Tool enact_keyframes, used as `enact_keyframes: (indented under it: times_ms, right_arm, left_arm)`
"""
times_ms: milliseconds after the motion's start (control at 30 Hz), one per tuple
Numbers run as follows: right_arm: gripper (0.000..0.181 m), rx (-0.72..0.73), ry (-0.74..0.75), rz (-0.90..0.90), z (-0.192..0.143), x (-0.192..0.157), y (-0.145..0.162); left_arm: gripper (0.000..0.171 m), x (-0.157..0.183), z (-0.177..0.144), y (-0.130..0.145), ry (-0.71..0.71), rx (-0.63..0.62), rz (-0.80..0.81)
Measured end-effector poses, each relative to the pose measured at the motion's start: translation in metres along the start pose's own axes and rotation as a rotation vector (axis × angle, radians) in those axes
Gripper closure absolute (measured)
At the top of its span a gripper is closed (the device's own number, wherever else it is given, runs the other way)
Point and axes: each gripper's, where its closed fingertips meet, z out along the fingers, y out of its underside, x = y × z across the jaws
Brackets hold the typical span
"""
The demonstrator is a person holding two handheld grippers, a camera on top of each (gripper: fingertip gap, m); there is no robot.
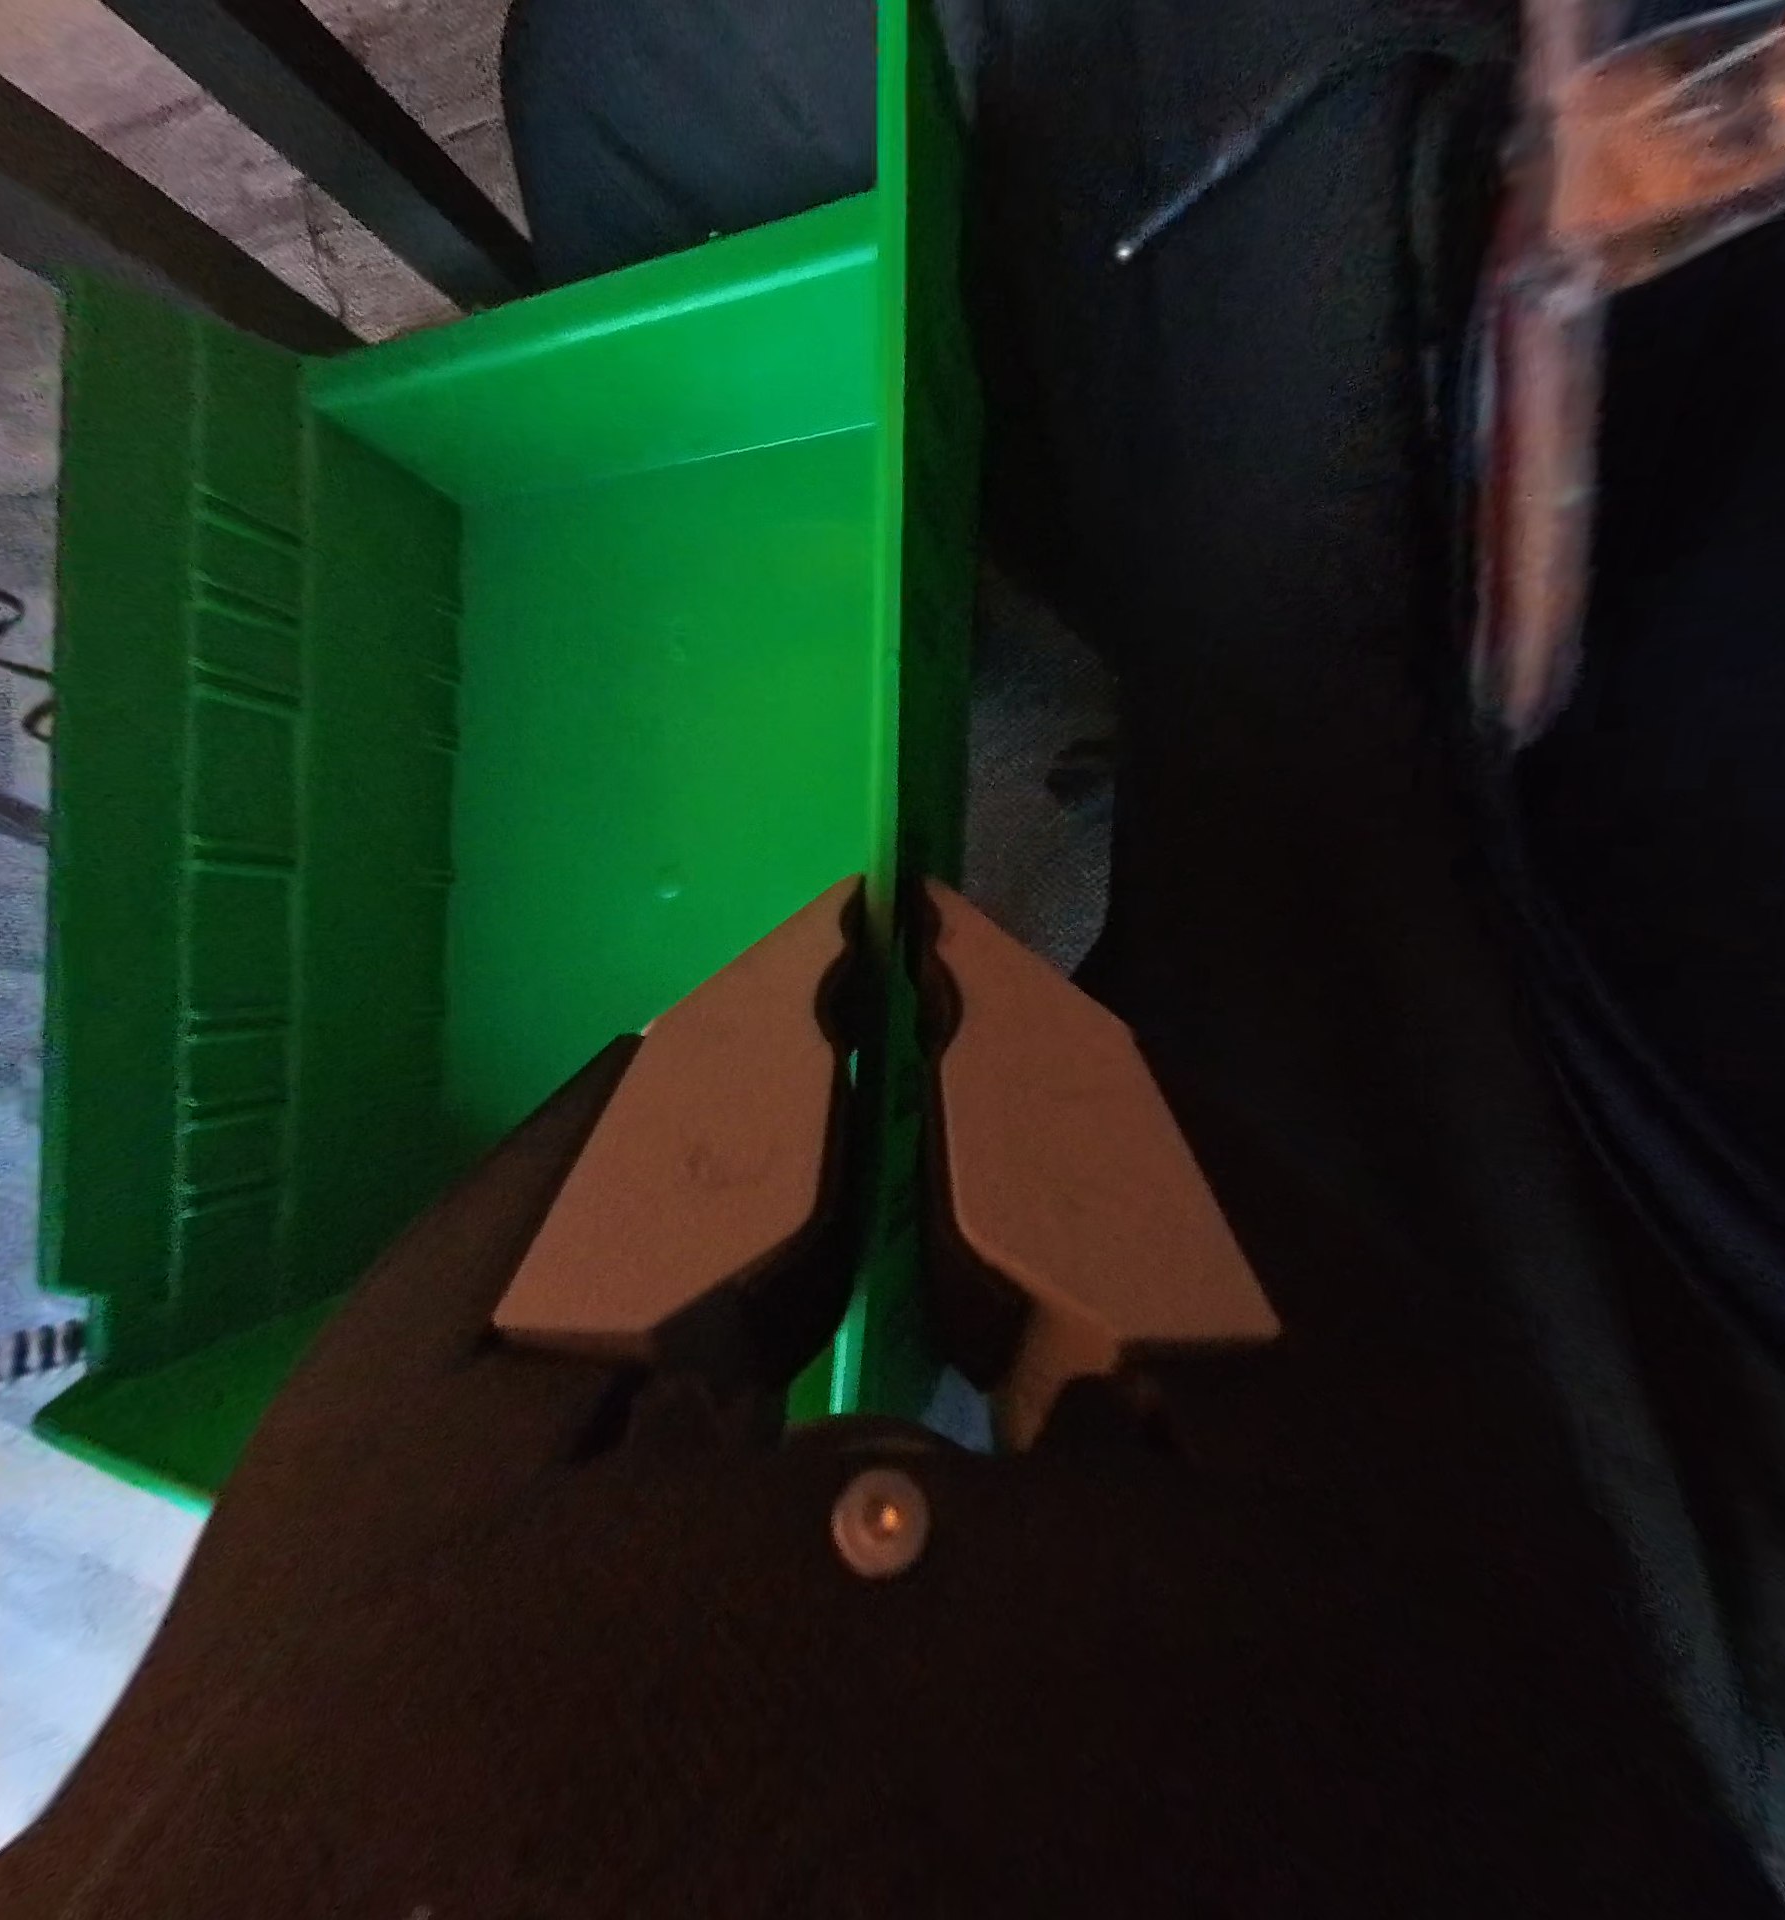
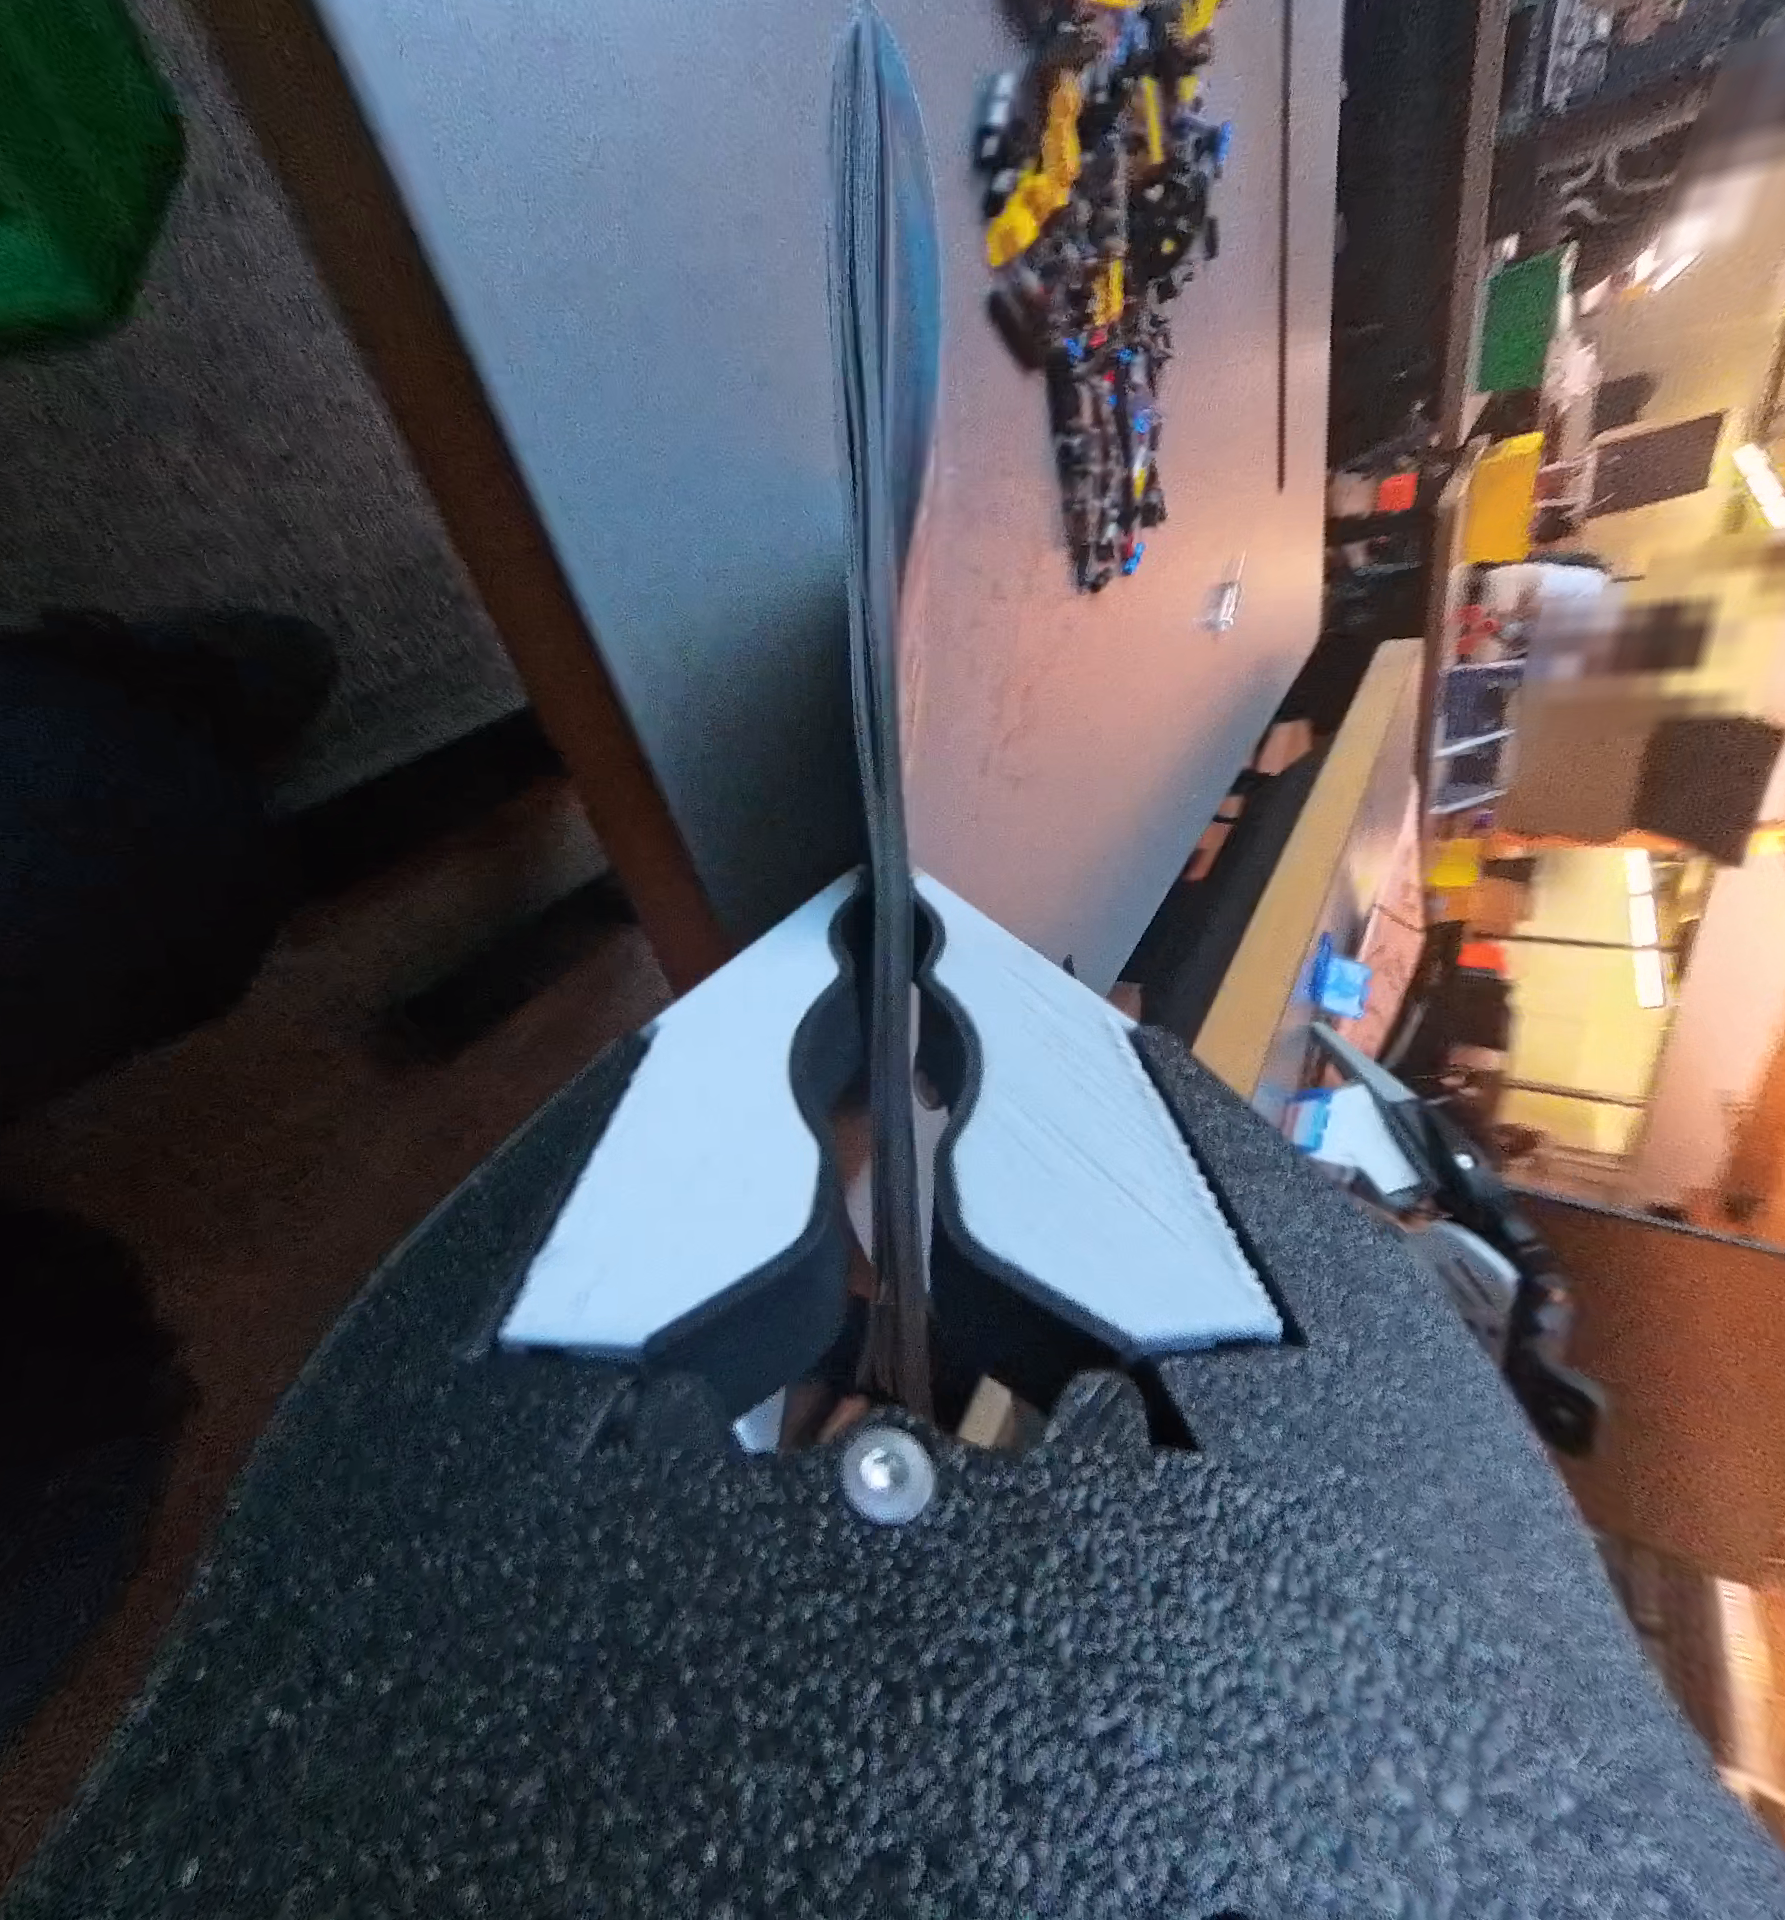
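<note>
My left gripper (image 1: 893, 894) is shut on the thin side wall of a bright green plastic bin (image 1: 659, 644). The wall runs edge-on up the middle of the left wrist view, and the bin's empty inside faces left. My right gripper (image 2: 886, 883) is shut on a thin dark flat thing (image 2: 883, 416) seen edge-on, with several glossy layers. This thing stands out past the fingertips over a grey table top (image 2: 607, 416). A corner of the green bin also shows in the right wrist view (image 2: 26, 177) at the top left.
A yellow and black brick-built model (image 2: 1096, 291) lies on the grey table top, which has a brown edge (image 2: 472, 540). Dark frame bars (image 1: 192, 187) cross grey carpet behind the bin. A dark mass (image 1: 1283, 520) fills the right of the left wrist view. Blurred shelves (image 2: 1594, 623) stand far right. My hands' fingertips stand some 35 cm from each other.
</note>
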Motion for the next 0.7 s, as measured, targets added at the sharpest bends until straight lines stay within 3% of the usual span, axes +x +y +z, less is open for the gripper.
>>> enact_keyframes:
  times_ms: [200, 333, 433, 533, 700]
  right_arm:
    - [0.181, 0.085, -0.082, 0.296, -0.001, 0.074, -0.006]
    - [0.181, 0.145, -0.081, 0.459, 0.021, 0.135, -0.011]
    - [0.181, 0.126, -0.087, 0.506, 0.058, 0.169, -0.012]
    - [0.181, 0.041, -0.102, 0.487, 0.115, 0.187, -0.009]
    - [0.181, -0.096, -0.205, 0.43, 0.198, 0.181, -0.012]
  left_arm:
    - [0.167, -0.012, 0.015, -0.015, -0.044, -0.007, 0.095]
    - [0.168, -0.012, 0.02, -0.02, -0.045, 0.013, 0.096]
    - [0.169, -0.012, 0.023, -0.021, -0.041, 0.02, 0.08]
    - [0.168, -0.011, 0.024, -0.022, -0.033, 0.026, 0.072]
    - [0.167, -0.013, 0.025, -0.019, -0.022, 0.034, 0.047]
